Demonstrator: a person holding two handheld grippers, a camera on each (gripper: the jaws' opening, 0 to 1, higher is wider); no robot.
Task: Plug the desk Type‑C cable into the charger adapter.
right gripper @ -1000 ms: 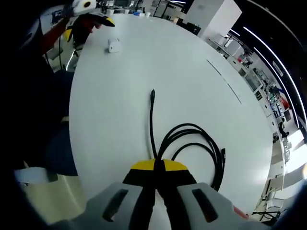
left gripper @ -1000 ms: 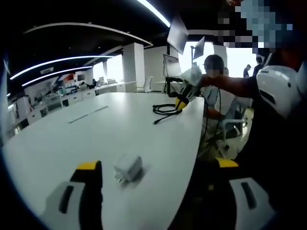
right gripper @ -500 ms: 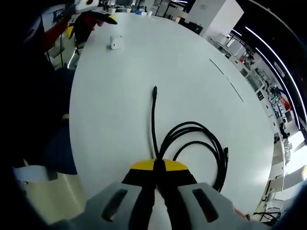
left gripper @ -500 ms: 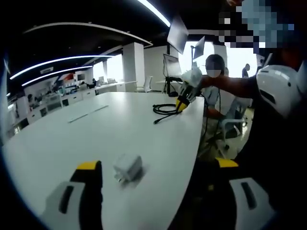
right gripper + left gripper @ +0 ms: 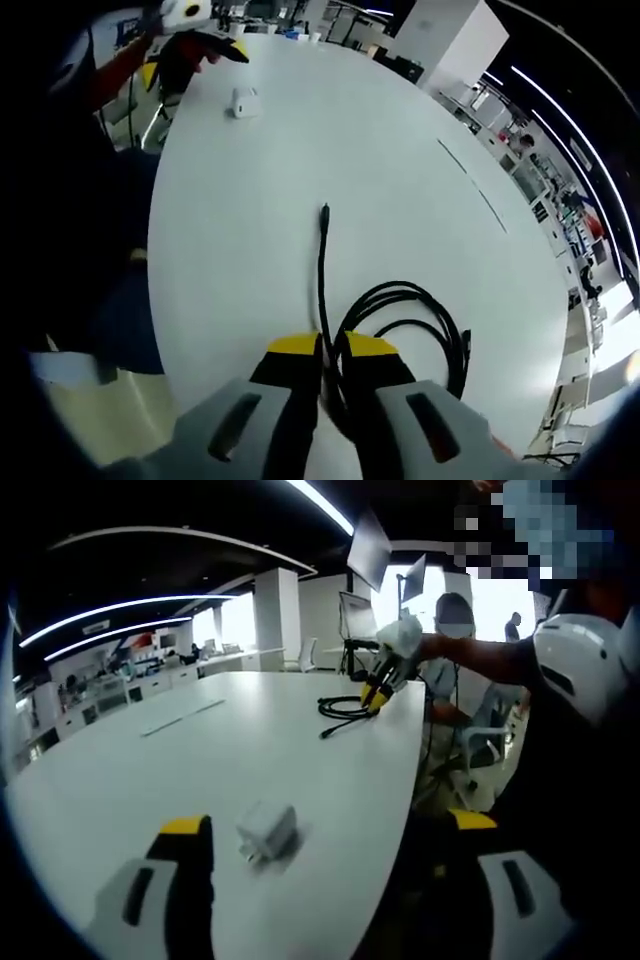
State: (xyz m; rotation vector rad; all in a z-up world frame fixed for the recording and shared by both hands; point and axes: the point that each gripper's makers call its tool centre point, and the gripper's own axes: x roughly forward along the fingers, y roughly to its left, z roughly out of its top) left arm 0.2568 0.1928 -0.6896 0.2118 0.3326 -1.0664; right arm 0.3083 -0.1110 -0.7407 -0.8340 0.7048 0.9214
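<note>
Barely started — right gripper (image 5: pixel 322 350) jaws nearly closed on the cable (image 5: pixel 323 262) near one desk (image 5: pixel 400 160) edge, charger adapter (image 5: pixel 267 830) between the left gripper (image 5: pixel 330 825) wide-open jaws, ungrabbed, nothing plugged yet.

white table (image 5: pixel 250 740) — monitors (image 5: pixel 372 548) overhead — office chair (image 5: pixel 490 745)

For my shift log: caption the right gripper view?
Right gripper shut on black cable, white adapter lying far across the table.
</note>
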